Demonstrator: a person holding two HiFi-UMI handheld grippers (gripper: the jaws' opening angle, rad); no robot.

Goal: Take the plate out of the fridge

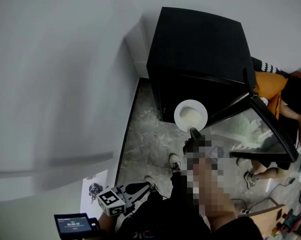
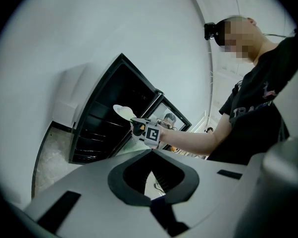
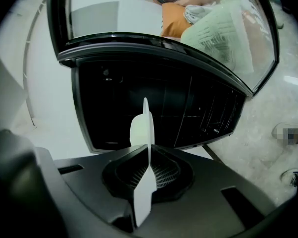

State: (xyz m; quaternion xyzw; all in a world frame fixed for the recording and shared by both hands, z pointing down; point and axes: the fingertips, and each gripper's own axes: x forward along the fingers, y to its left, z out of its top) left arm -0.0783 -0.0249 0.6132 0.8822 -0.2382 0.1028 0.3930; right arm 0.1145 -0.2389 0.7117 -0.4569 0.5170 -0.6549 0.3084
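Pale marbled floor is spreading out beneath a white wall, and a black fridge is standing on it with its glass door swinging open toward 4 o'clock.

The plate is hanging in the air just in front of the fridge's open mouth, apparently clear of the shelves. The right gripper is pinching its rim at the 6 o'clock edge. In the right gripper view the jaws are clamping the thin white plate edge-on. The left gripper is waiting well apart at 7 o'clock, jaws closed on nothing.

From here the main risk is looking like the grip itself. Only a narrow bite of rim is being held, and the rest of the plate is reaching out toward 12 o'clock, so its own weight could be levering it down or sliding it out. A sideways swing toward 3 o'clock could also be knocking it against the door.

Being round, the plate is showing no long axis. From above it is lying roughly level, face up, with a paler patch in its middle that I cannot identify.
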